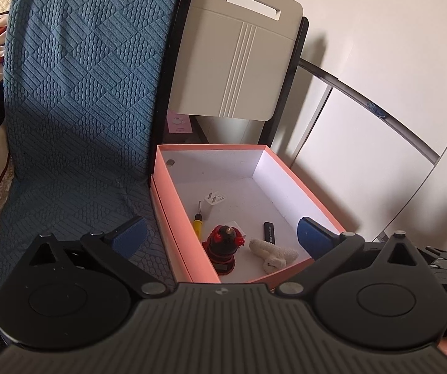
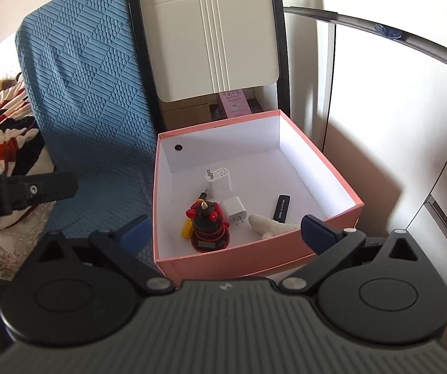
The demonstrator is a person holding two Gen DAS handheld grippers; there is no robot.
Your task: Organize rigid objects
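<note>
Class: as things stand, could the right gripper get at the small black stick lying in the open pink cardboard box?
Probably yes. The right gripper is open and empty, the pink cardboard box has no lid, and the small black stick lies apart from its neighbours.

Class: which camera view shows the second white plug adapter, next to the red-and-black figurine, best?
The right wrist view: the small white plastic plug adapter lies fully visible beside the red-and-black figurine. In the left wrist view the figurine hides nearly all of it.
</note>
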